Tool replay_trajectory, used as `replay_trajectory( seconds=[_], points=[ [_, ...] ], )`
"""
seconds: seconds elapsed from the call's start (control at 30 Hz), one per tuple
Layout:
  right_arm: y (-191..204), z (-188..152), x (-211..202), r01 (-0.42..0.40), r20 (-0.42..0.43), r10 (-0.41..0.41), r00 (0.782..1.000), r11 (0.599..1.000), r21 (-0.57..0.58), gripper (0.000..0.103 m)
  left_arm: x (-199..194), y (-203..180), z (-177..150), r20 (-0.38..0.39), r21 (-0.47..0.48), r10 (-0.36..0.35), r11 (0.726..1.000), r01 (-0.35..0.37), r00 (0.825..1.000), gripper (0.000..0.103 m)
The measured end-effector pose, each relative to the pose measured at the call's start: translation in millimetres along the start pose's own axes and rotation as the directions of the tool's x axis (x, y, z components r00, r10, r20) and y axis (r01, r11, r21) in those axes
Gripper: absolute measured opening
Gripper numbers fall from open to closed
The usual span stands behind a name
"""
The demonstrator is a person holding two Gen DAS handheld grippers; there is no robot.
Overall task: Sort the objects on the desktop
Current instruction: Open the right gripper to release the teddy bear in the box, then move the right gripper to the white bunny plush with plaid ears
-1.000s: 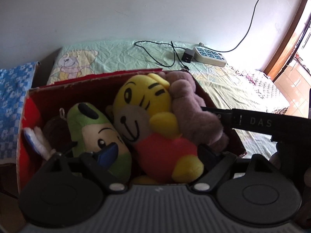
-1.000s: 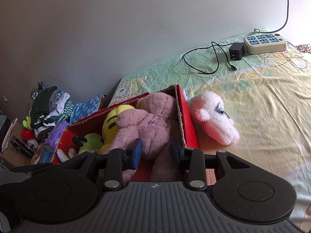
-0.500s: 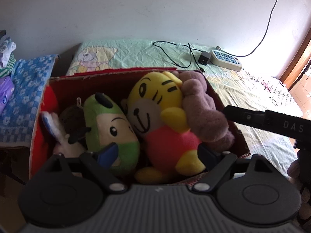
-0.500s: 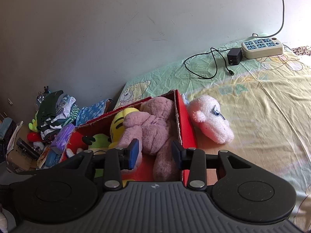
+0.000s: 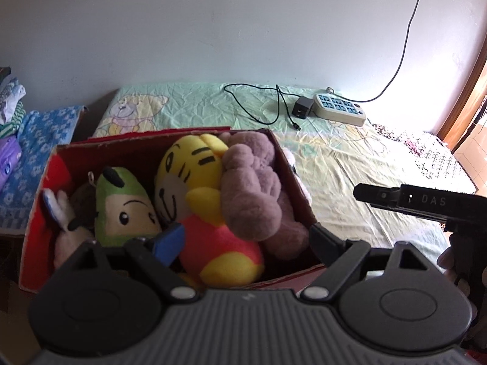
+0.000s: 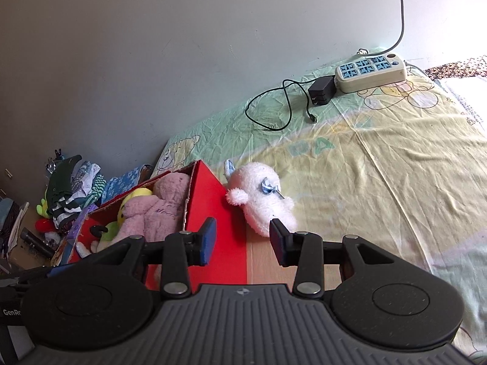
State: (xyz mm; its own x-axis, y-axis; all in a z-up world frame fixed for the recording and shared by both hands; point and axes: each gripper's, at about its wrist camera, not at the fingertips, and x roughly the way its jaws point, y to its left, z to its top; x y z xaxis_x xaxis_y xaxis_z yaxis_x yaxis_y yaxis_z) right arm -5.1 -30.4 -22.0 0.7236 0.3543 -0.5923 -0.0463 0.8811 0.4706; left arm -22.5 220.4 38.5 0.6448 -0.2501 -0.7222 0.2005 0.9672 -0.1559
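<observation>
While my right hand-held gripper point(image 6: 243, 241) stands released, its jaws having just been opening with nothing between them, I centre it on the white plush point(image 6: 261, 202) lying on the bed just ahead, beside the red box point(image 6: 213, 203). My left hand-held gripper point(image 5: 246, 241) hangs released and empty above that box, which holds the yellow tiger plush point(image 5: 194, 179), mauve bear point(image 5: 252, 188) and green plush point(image 5: 124, 203).

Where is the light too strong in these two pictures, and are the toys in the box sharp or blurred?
Left wrist view: glare whitens the wall at right; the toys in the red box are sharp but shaded. Right wrist view: light is even, the pink plush sharp, edges bent by fisheye.
</observation>
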Motion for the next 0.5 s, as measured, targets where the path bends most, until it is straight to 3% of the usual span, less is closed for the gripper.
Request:
replay_trajectory(
  seconds=[0.1, 0.33, 0.5],
  points=[
    [-10, 0, 10, -0.004, -0.048, 0.002, 0.999, 0.999, -0.05, 0.05, 3, -10, 3, 0.0, -0.029, 0.017, 0.999, -0.017, 1.0, 0.088],
    [-30, 2, 42, -0.043, -0.133, 0.02, 0.991, 0.984, -0.172, 0.05, 1, -36, 6, 0.023, -0.07, 0.041, 0.997, -0.039, 0.999, 0.088],
    [-37, 3, 64, -0.11, -0.185, 0.058, 0.981, 0.953, -0.284, 0.056, -1, -55, 19, 0.03, -0.136, -0.023, 0.99, 0.027, 0.999, 0.088]
  ],
)
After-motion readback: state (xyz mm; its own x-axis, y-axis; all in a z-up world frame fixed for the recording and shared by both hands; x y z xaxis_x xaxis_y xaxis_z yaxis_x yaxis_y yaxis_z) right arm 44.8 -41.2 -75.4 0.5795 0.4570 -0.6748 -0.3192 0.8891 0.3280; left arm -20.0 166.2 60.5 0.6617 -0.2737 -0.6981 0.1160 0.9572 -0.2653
